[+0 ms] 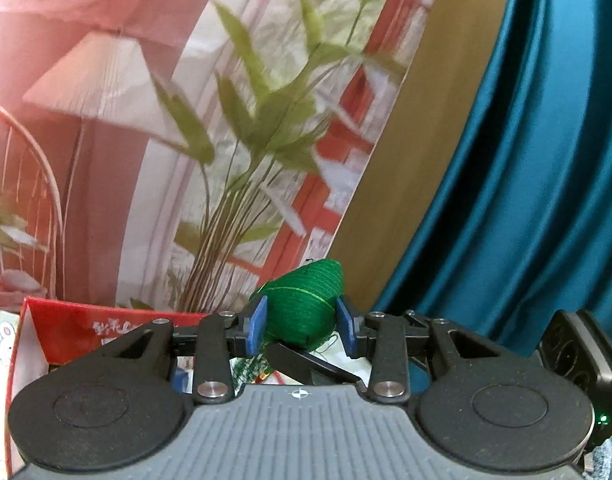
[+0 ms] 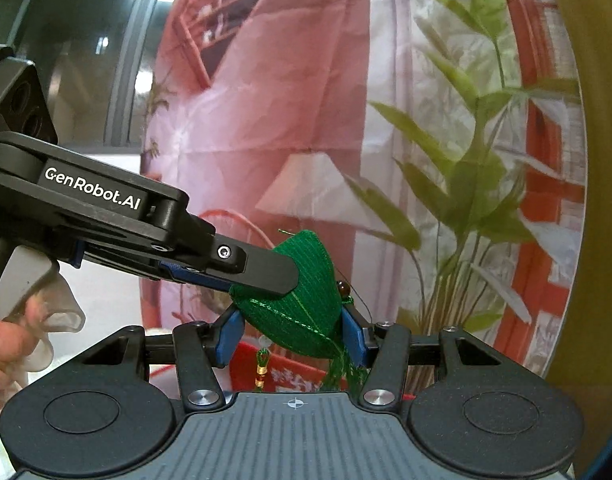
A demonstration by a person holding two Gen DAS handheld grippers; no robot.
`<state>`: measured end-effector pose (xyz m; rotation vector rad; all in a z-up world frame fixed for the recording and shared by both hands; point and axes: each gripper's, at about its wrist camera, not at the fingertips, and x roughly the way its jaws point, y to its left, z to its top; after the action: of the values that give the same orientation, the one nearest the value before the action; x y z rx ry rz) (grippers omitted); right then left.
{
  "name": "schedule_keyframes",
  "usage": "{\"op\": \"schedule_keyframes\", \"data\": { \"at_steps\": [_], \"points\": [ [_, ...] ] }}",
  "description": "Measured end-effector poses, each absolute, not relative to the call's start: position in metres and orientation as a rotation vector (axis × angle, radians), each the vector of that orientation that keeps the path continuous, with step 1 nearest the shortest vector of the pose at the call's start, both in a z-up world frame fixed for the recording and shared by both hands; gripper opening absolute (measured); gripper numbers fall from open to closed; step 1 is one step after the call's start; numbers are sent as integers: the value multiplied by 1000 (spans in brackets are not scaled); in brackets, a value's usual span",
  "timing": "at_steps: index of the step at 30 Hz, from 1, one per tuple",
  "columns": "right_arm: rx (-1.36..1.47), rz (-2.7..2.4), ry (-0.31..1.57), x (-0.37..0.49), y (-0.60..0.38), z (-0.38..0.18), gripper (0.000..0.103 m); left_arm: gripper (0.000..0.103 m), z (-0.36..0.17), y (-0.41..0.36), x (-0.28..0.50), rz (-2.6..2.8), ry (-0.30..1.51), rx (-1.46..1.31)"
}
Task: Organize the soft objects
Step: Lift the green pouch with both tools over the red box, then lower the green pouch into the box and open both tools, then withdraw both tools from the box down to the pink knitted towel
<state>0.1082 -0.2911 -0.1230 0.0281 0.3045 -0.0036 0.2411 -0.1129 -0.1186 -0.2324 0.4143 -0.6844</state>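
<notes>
A green soft zongzi-shaped ornament [image 1: 306,308] sits between the blue pads of my left gripper [image 1: 302,322], which is shut on it. In the right wrist view the same ornament [image 2: 302,312] is also pinched between the blue pads of my right gripper [image 2: 292,334]. The left gripper [image 2: 262,270] comes in from the left and clamps the ornament's upper side. A green tassel with gold and red beads [image 2: 261,368] hangs below it. Both grippers hold the ornament in the air above a red box [image 1: 66,328].
The red box [image 2: 290,372] with white lettering lies below. Behind is a printed backdrop with a lamp and green plant [image 1: 246,128], a yellow-brown panel [image 1: 418,152] and a teal curtain [image 1: 526,160]. A gloved hand [image 2: 22,340] holds the left gripper's handle.
</notes>
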Motion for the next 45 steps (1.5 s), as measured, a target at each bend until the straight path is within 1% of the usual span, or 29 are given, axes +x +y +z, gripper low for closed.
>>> {"op": "schedule_keyframes", "data": {
  "at_steps": [9, 14, 18, 22, 23, 24, 27, 28, 30, 31, 32, 33, 34, 35, 37, 38, 40, 45],
  "points": [
    [77, -3, 471, 132, -300, -188, 49, 40, -179, -121, 286, -649, 600, -223],
    [106, -17, 544, 137, -301, -217, 49, 40, -203, -123, 300, -635, 656, -226],
    [117, -33, 584, 142, -302, -232, 49, 40, -210, -126, 305, -618, 667, -214],
    [110, -79, 597, 147, -302, -237, 53, 40, -207, -123, 305, -572, 641, -186],
    [108, -89, 597, 148, -301, -236, 56, 40, -206, -121, 304, -568, 634, -182],
    [106, -98, 597, 148, -300, -236, 62, 40, -205, -118, 303, -559, 627, -176],
    [92, -114, 590, 146, -298, -233, 68, 42, -200, -109, 299, -524, 608, -157],
    [89, -115, 594, 146, -298, -231, 70, 45, -198, -105, 297, -512, 603, -151],
    [83, -129, 596, 143, -296, -229, 77, 52, -196, -96, 291, -489, 590, -137],
    [80, -135, 594, 142, -295, -228, 82, 58, -194, -92, 288, -477, 582, -129],
    [80, -140, 592, 140, -294, -226, 89, 63, -193, -88, 284, -467, 574, -121],
    [81, -146, 589, 138, -293, -225, 97, 67, -191, -83, 280, -456, 567, -111],
    [82, -155, 584, 135, -292, -223, 101, 74, -190, -79, 277, -443, 560, -101],
    [83, -160, 579, 133, -290, -221, 102, 84, -189, -75, 273, -432, 552, -92],
    [82, -171, 579, 128, -287, -219, 102, 96, -187, -65, 263, -409, 528, -75],
    [82, -177, 583, 127, -284, -218, 102, 100, -185, -62, 259, -405, 514, -68],
    [87, -191, 585, 123, -281, -216, 102, 103, -183, -54, 250, -386, 499, -48],
    [133, -240, 570, 109, -273, -209, 103, 103, -184, -40, 229, -309, 491, 36]
  ]
}}
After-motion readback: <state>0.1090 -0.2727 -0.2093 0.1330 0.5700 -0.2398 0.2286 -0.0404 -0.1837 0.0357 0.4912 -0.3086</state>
